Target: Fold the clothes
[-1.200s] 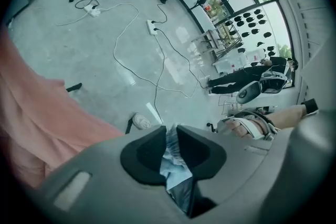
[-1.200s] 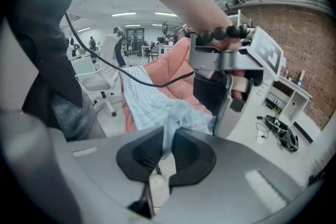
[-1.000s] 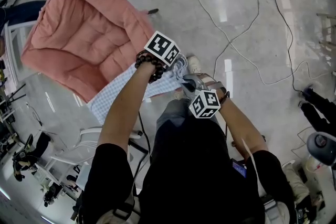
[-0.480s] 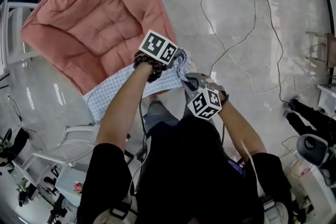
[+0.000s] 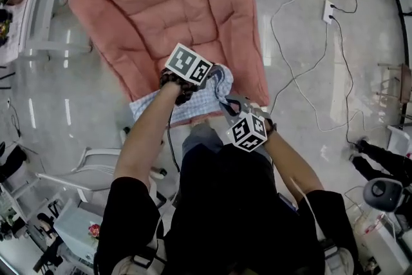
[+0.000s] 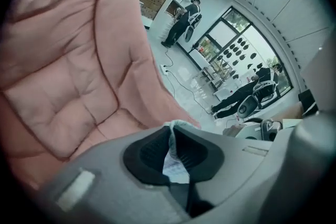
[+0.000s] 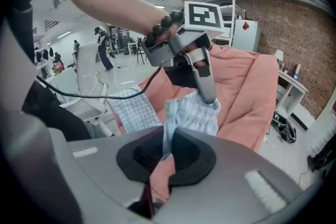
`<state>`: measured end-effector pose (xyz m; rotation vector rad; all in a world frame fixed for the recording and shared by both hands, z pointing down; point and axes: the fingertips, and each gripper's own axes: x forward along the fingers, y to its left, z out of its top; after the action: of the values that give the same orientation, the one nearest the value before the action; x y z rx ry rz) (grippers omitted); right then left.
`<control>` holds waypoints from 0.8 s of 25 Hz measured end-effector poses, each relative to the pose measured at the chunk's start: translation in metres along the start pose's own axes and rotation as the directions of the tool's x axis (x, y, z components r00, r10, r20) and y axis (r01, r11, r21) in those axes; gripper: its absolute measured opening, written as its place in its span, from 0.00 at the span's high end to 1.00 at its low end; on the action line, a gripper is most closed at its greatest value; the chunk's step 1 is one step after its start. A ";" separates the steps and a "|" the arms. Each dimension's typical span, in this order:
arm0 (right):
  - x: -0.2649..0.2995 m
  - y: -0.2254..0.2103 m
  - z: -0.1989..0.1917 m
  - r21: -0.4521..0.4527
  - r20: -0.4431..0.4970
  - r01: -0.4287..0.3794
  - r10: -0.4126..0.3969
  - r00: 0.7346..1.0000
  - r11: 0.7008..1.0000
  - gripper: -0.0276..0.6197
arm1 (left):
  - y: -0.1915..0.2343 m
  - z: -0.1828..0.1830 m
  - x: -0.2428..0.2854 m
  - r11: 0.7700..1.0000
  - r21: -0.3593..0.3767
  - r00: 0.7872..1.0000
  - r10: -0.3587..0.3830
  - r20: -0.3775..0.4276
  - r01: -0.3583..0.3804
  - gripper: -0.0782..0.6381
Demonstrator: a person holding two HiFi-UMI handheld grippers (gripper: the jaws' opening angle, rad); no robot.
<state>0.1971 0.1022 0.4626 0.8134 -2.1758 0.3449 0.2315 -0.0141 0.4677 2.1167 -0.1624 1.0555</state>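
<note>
The big pink quilt [image 5: 174, 3] lies on the floor. Above its near edge hangs the blue checked garment [image 5: 183, 109]. The left gripper [image 6: 170, 152] and the right gripper [image 7: 167, 155] both have their jaws clamped on it. They only pinch a little bit, so it might slip out and crumple.

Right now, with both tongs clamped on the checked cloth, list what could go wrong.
1. The left tongs pinch only a thin edge of the light blue checked cloth garment; it may slip out.
2. It hangs bunched between them and the right tongs, so the fold could crease.
3. White cables trail over the floor beside the pink quilted mat; a step might snag them.
</note>
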 end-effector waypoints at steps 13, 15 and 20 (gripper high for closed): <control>0.060 0.117 0.154 -0.149 0.070 -0.084 0.095 0.993 0.985 0.93 | 0.072 -0.105 -0.177 0.992 -0.113 0.986 0.078 0.150 -0.061 0.84; 0.062 0.130 0.169 -0.159 0.083 -0.114 0.128 0.988 0.981 0.93 | 0.075 -0.116 -0.196 0.988 -0.136 0.980 0.094 0.173 -0.071 0.84; 0.072 0.170 0.194 -0.216 0.108 -0.176 0.203 0.973 0.960 0.93 | 0.080 -0.149 -0.233 0.979 -0.181 0.969 0.132 0.207 -0.094 0.84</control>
<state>-0.0612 0.1068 0.3899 0.5260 -2.3717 0.1617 -0.0476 -0.0181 0.3992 2.0821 -0.4691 0.8380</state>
